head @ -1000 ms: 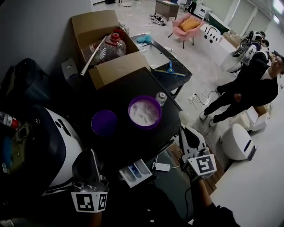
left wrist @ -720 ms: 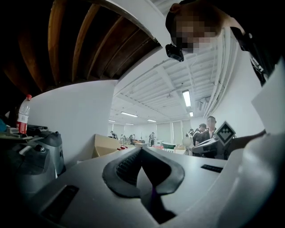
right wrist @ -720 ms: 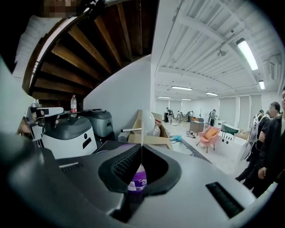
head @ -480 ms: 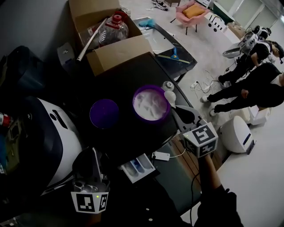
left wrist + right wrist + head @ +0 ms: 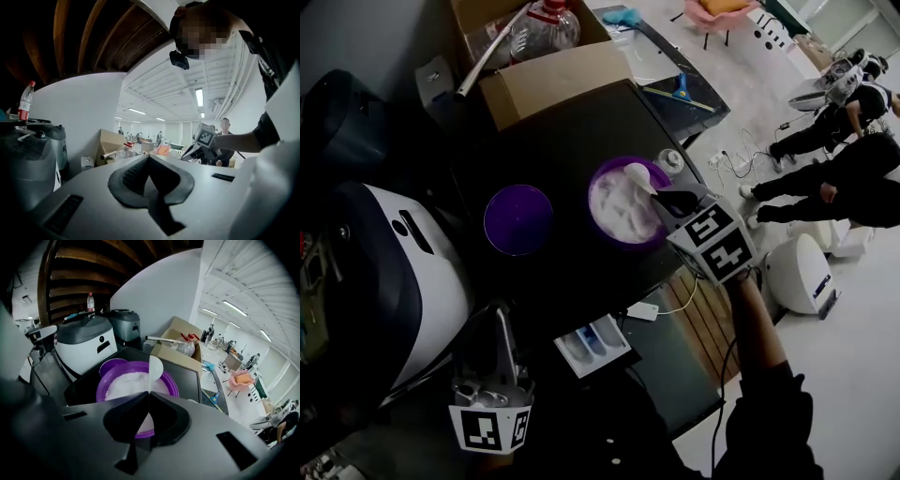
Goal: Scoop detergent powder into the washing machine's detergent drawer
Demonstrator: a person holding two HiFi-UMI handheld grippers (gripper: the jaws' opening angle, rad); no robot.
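Our right gripper (image 5: 664, 199) now hangs over the round purple plastic bowl of white detergent powder (image 5: 592, 195), no longer beside it, its fingers pinching a white plastic scoop (image 5: 636, 174) just ahead. On our left gripper (image 5: 499, 319) the fingers press together, the white detergent drawer (image 5: 592, 344) beside them.

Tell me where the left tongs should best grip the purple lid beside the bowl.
The lid lies flat on the table, seemingly rim up, so probably pinch its rim at the edge nearest the left tongs, coming down from above.
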